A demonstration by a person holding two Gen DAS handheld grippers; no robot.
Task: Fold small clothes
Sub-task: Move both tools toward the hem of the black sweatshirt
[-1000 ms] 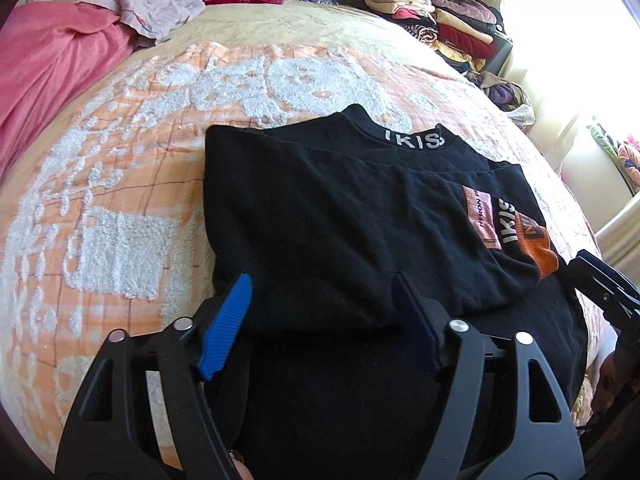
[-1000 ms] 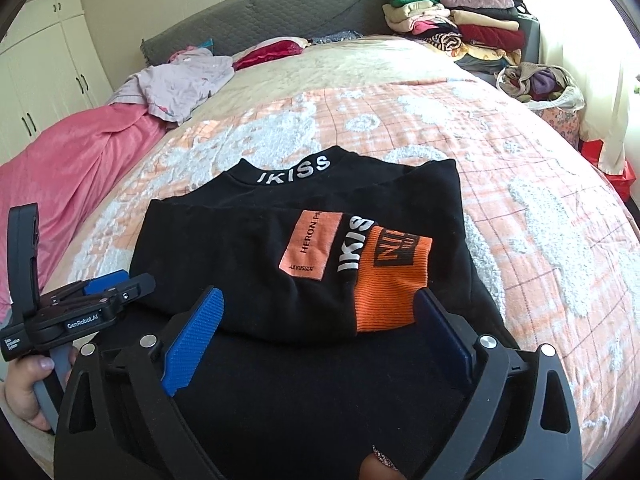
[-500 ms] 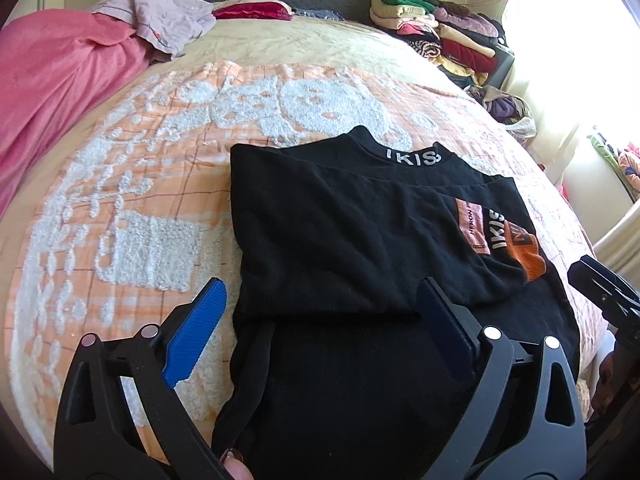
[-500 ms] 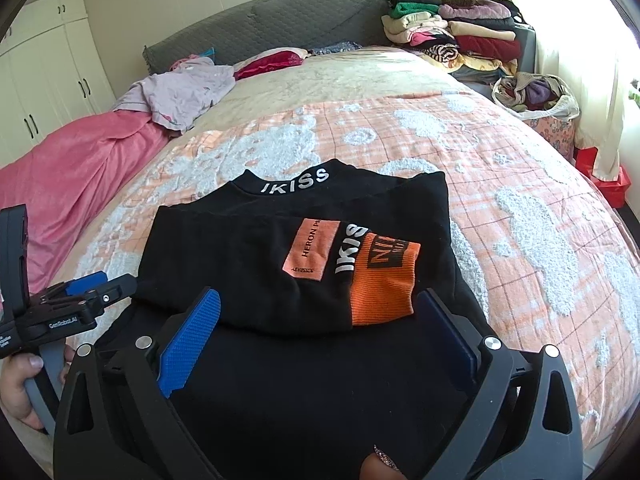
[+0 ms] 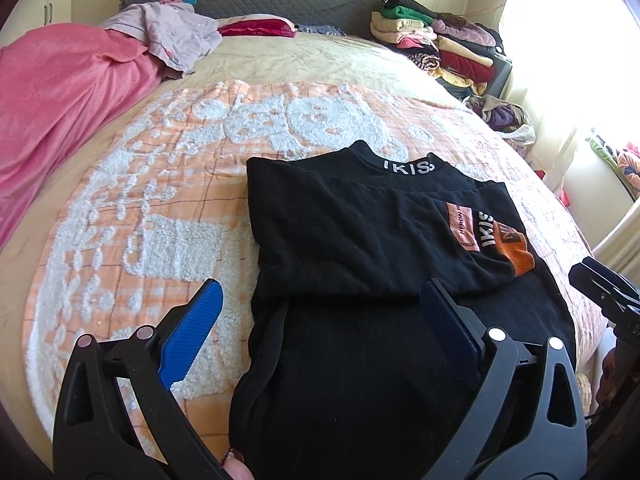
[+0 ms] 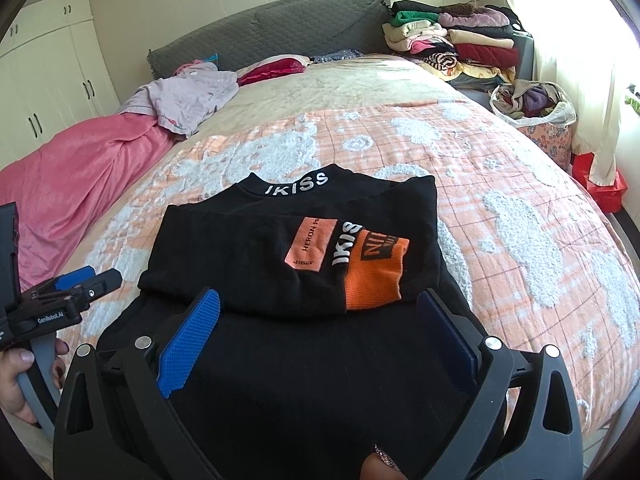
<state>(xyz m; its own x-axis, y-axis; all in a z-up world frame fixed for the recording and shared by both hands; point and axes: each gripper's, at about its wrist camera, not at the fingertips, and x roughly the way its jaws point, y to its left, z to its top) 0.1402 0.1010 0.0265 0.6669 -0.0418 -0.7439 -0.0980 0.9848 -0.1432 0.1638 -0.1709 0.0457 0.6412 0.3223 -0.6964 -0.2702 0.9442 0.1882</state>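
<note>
My left gripper (image 5: 320, 316) is up over the near edge of the black top (image 5: 360, 248), jaws just opened wide, nothing between the pads, no contact w/ fabric. Top lies partly folded on the bedspread (image 5: 160, 208): sleeves across the chest, orange cuff (image 5: 520, 260) at right, collar at the far end. Right gripper (image 5: 608, 292) pokes in at the right edge; can't tell its jaws from here. Pink blanket (image 5: 60, 92) at left, folded pile (image 5: 436, 48) far right by the headboard.

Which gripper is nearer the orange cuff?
Right. The right gripper sits just below the orange cuff; the left gripper is off toward the shirt's other edge.
</note>
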